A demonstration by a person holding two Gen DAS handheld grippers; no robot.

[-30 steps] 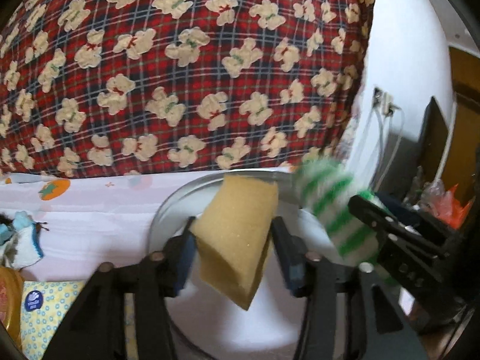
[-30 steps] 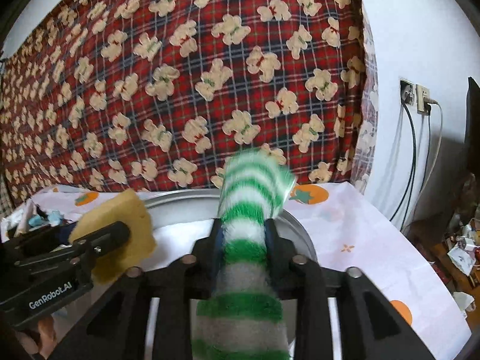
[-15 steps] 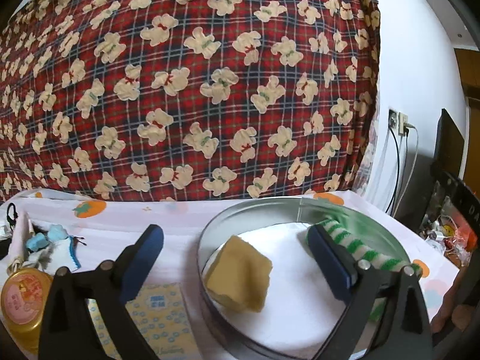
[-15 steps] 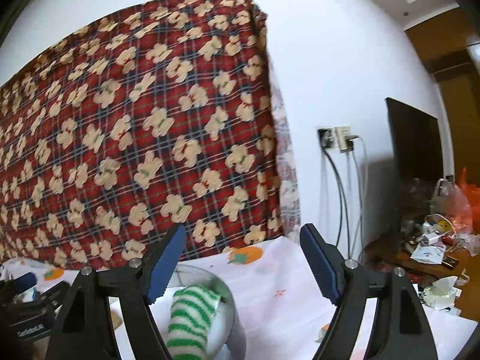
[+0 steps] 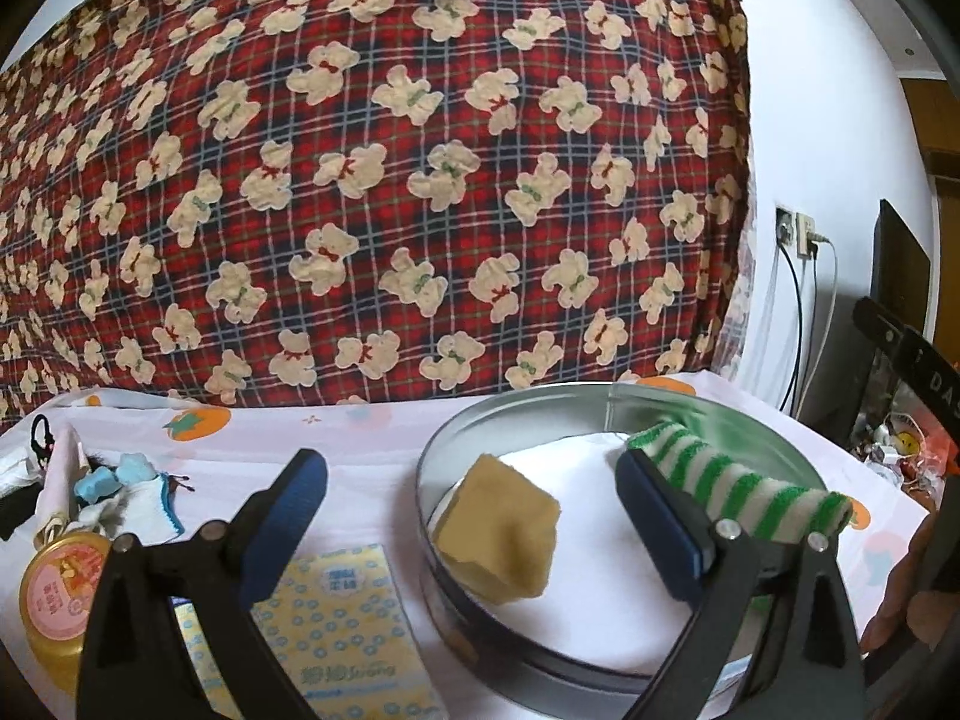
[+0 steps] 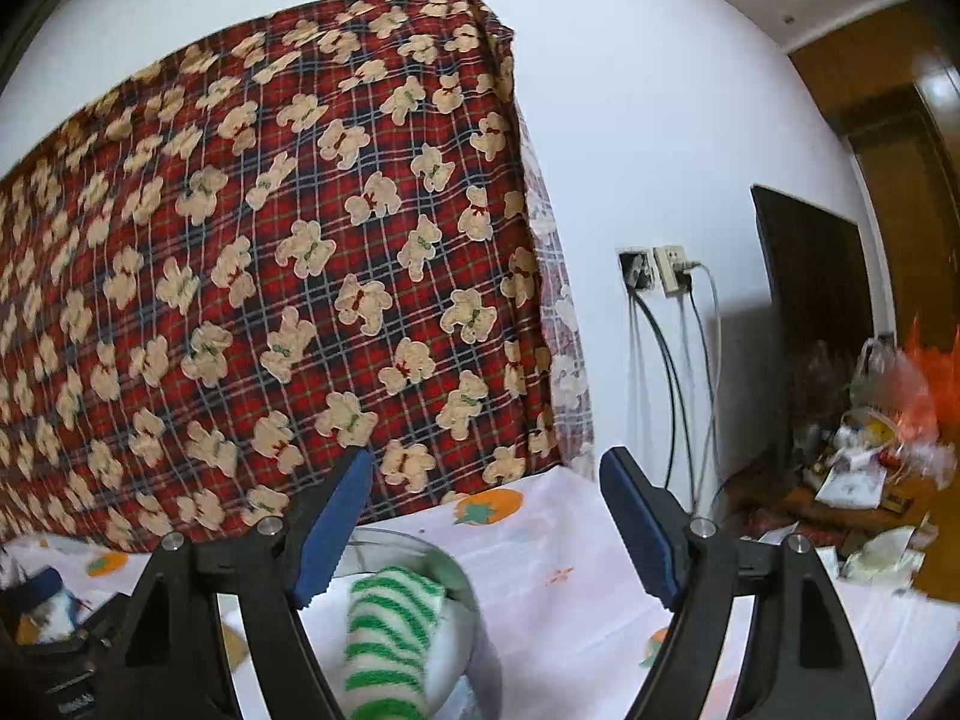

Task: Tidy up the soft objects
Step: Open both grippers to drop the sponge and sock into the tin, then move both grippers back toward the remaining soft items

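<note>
A round metal tin [image 5: 480,426] stands on the white cloth with a tan sponge [image 5: 498,537] lying at its left side. A green-and-white striped sock [image 5: 738,486] drapes over the tin's right rim. My left gripper [image 5: 471,513] is open, drawn back above the tin, nothing between its blue pads. In the right wrist view the striped sock [image 6: 390,630] hangs over the tin's rim [image 6: 462,576] below my right gripper [image 6: 486,516], which is open, raised and pointing toward the wall.
Left of the tin lie a yellow patterned tissue pack [image 5: 354,630], a round yellow jar [image 5: 57,600] and a small pile of blue-and-white cloth [image 5: 129,489]. A red plaid bear-print cover [image 5: 384,180] rises behind. Cables and a socket [image 6: 654,276] are on the wall; clutter [image 6: 870,468] sits right.
Both grippers let go: the sponge and the striped sock dropped into the tin. The jaws spread wide and both hands pulled back, the right one swinging up toward the wall.
</note>
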